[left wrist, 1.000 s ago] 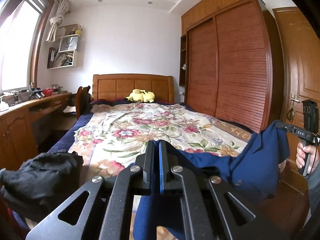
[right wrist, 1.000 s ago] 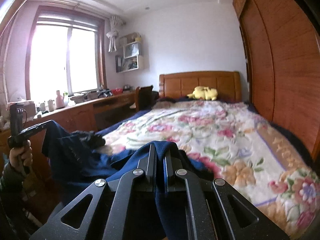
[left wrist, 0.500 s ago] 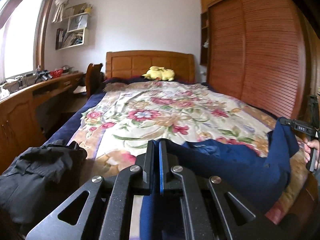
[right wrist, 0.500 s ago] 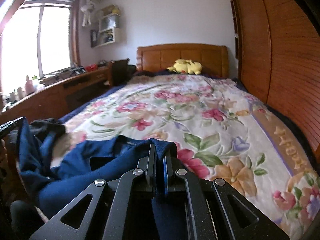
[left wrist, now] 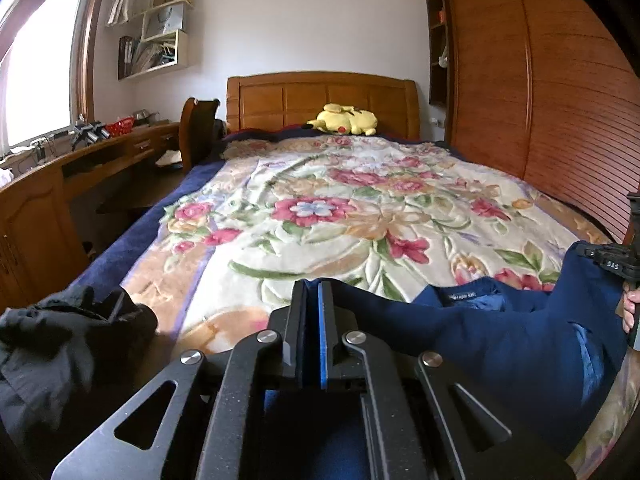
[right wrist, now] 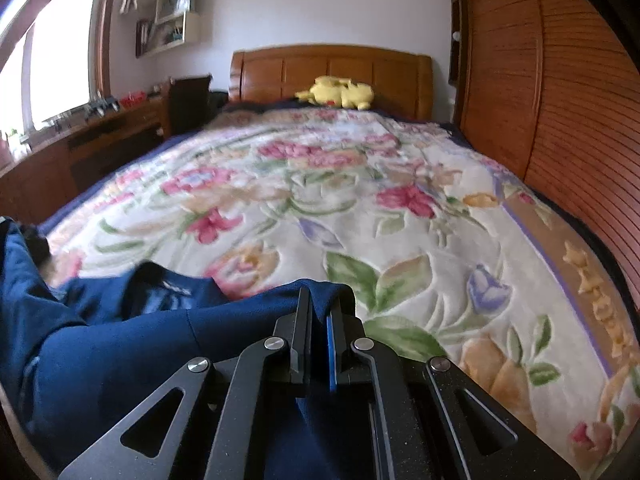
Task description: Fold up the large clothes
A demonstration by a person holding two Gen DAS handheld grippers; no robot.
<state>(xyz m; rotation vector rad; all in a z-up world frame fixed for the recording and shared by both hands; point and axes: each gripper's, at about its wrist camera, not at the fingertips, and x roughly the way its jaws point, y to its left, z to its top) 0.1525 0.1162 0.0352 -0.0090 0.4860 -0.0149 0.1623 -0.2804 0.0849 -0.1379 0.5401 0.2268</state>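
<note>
A navy blue garment point(left wrist: 500, 332) is stretched between my two grippers over the foot of the bed and sags onto the floral blanket point(left wrist: 360, 216). My left gripper point(left wrist: 313, 288) is shut on one edge of it. My right gripper point(right wrist: 322, 300) is shut on the opposite edge; the garment point(right wrist: 120, 344) runs off to its left. The right gripper also shows at the right edge of the left wrist view point(left wrist: 612, 264), pinching the cloth. A neck label shows on the garment point(left wrist: 464, 296).
A heap of black clothing point(left wrist: 60, 344) lies at the bed's near left corner. A yellow plush toy point(left wrist: 344, 119) rests by the wooden headboard point(left wrist: 320, 96). A wooden desk point(left wrist: 60, 176) runs along the left; a slatted wardrobe point(left wrist: 560, 100) stands on the right.
Both grippers have come down and forward over the bed with the navy garment. The garment, held high before, now sags onto the blanket.
</note>
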